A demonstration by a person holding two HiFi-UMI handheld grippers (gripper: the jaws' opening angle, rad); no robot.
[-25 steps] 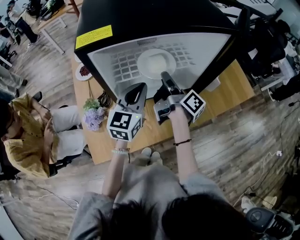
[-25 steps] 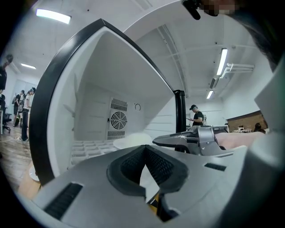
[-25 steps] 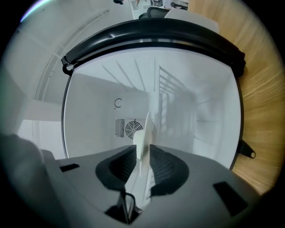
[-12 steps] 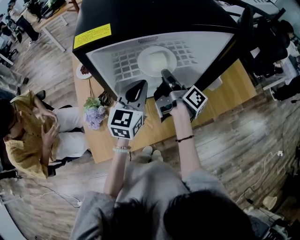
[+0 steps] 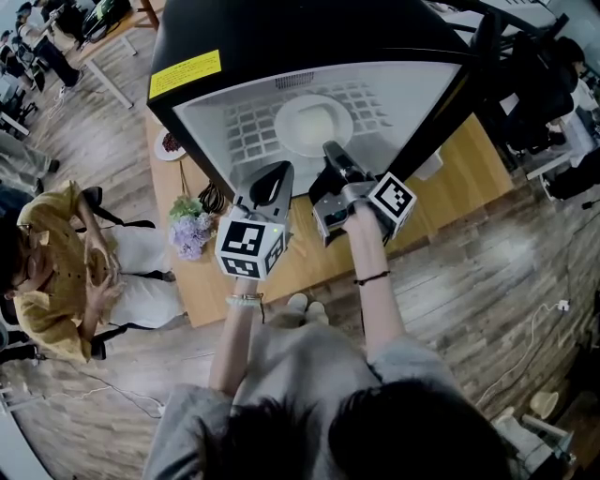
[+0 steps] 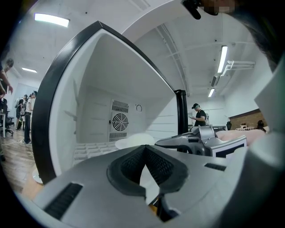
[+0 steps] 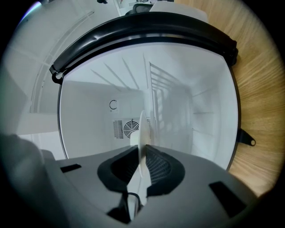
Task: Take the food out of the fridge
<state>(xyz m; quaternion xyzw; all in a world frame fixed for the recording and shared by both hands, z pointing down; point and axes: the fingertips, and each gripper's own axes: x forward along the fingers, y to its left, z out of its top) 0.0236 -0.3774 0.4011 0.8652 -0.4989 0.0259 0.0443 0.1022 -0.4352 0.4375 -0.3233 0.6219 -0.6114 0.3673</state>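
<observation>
insp: right gripper [image 5: 329, 150] — state?
op: i find its jaws just closed, now clamping the near rim of the plate [image 5: 314, 123], which lies on the fridge [image 5: 281, 37] shelf directly ahead. i judge the pull runs straight back.
insp: left gripper [image 5: 272, 180]?
op: jaws together, empty — alongside, short of the plate.

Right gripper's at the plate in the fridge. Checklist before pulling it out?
1. Right gripper has the plate rim between its fingers, which have just been closing: ok.
2. Grip firm enough to lift: cannot tell.
3. Fridge open in front of the plate: ok.
4. Left gripper shut, empty, beside the right one and apart from the plate: ok.
5. Food actually on the plate: cannot tell.
</observation>
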